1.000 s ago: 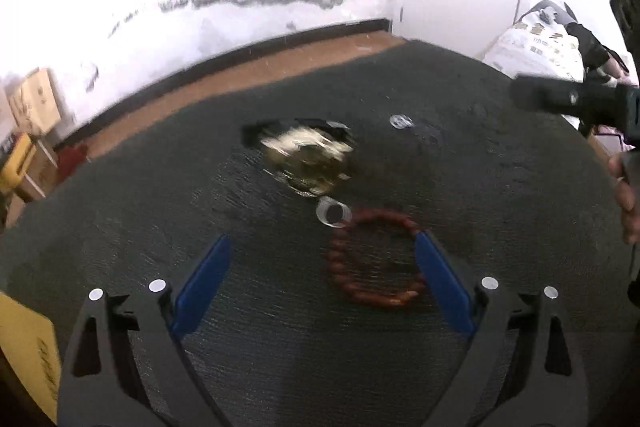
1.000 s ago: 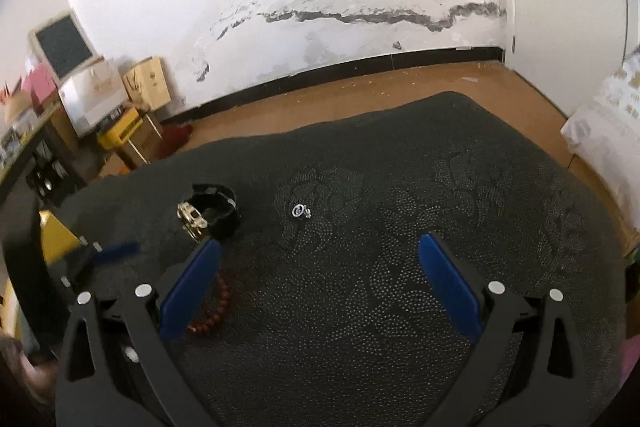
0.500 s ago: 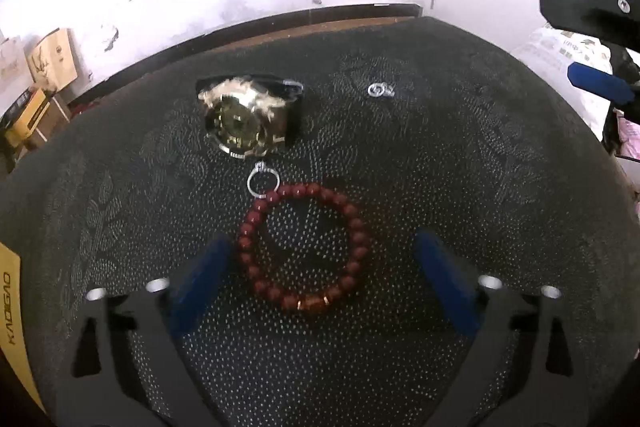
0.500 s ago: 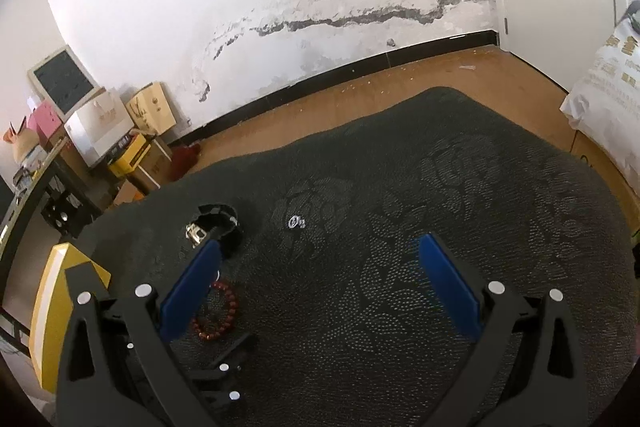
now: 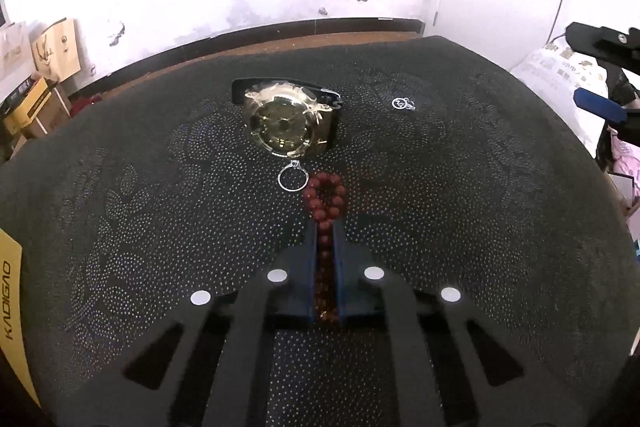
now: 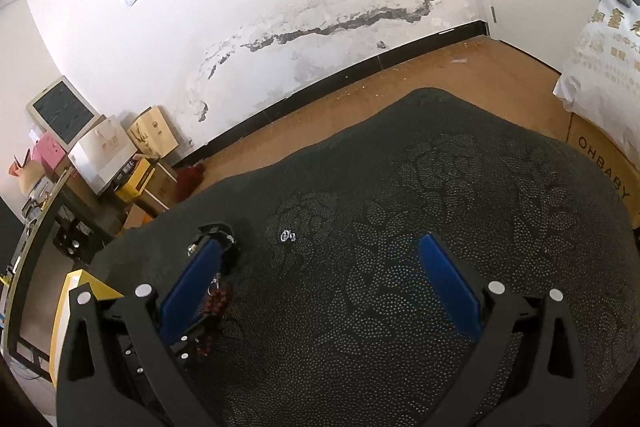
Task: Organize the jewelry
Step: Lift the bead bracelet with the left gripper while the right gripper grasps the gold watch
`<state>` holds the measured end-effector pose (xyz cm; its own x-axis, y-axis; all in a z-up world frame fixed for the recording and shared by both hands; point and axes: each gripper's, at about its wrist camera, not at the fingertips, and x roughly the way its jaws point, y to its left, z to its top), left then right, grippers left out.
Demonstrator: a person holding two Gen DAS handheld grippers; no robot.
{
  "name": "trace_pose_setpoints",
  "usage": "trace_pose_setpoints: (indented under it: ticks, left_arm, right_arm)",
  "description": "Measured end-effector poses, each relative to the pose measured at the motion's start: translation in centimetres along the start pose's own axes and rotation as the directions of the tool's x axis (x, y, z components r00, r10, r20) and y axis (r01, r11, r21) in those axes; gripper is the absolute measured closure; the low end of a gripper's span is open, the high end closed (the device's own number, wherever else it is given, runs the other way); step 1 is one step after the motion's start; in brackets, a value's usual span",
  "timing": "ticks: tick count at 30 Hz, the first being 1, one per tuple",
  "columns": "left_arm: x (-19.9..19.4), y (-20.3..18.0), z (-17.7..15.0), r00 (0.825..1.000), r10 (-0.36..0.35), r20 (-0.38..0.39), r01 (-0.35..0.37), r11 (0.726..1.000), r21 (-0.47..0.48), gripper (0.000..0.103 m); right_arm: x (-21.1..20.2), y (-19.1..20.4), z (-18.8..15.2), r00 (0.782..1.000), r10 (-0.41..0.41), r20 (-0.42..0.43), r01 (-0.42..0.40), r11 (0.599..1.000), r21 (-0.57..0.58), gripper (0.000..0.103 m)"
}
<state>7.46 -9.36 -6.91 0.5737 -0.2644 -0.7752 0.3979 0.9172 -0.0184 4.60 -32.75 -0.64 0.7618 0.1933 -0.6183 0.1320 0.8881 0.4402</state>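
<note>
My left gripper is shut on a red-brown bead bracelet, which is squeezed flat between the blue pads, its far loop sticking out on the dark cloth. A silver ring lies just left of the beads. A gold-faced watch with a black strap lies beyond it. A small silver earring pair lies farther right, also in the right wrist view. My right gripper is open and empty above the cloth; the bracelet shows by its left finger.
The dark patterned cloth covers the table. A yellow box sits at the left edge, also in the right wrist view. Boxes and bags stand by the wall on the floor. A white sack stands right.
My left gripper moved forward over the bracelet and closed on it, squeezing the round loop flat. My right gripper stayed open and drifted up and back a little.
</note>
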Motion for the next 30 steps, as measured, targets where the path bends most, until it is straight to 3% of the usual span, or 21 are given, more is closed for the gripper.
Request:
trace_pose_setpoints:
  ticks: [10,14,17,19,21,25,30]
  left_arm:
    - [-4.5,1.7,0.0,0.997,-0.028,0.07,0.028,1.0,0.004,0.096]
    - [-6.4,3.4,-0.3,0.996,-0.033,0.081,0.032,0.999,0.004,0.096]
    - [-7.3,4.5,-1.2,0.995,-0.041,0.087,0.041,0.999,-0.004,0.096]
    - [-7.7,5.2,-2.0,0.995,-0.045,0.091,0.047,0.999,-0.016,0.096]
    - [-8.1,6.0,-2.7,0.994,-0.059,0.094,0.062,0.998,-0.034,0.096]
    - [-8.2,6.7,-3.2,0.99,-0.077,0.117,0.083,0.995,-0.052,0.096]
    - [-8.3,8.1,-3.3,0.984,-0.106,0.141,0.118,0.989,-0.086,0.096]
  right_arm:
    - [0.7,-0.5,-0.2,0.998,-0.066,-0.013,0.066,0.997,-0.033,0.007]
    - [3.0,0.8,-1.3,0.994,-0.018,-0.106,0.003,0.99,-0.14,0.007]
    - [4.9,3.0,-2.5,0.987,0.018,-0.159,-0.066,0.95,-0.304,0.007]
    - [5.3,4.2,-2.6,0.991,0.029,-0.128,-0.077,0.915,-0.395,0.007]
    - [5.6,5.3,-2.4,0.995,0.058,-0.083,-0.089,0.895,-0.437,0.007]
    - [8.4,8.6,-1.9,0.978,0.165,-0.128,-0.207,0.842,-0.498,0.007]
    - [13.3,12.7,-2.9,0.96,0.113,-0.256,-0.254,0.735,-0.628,0.007]
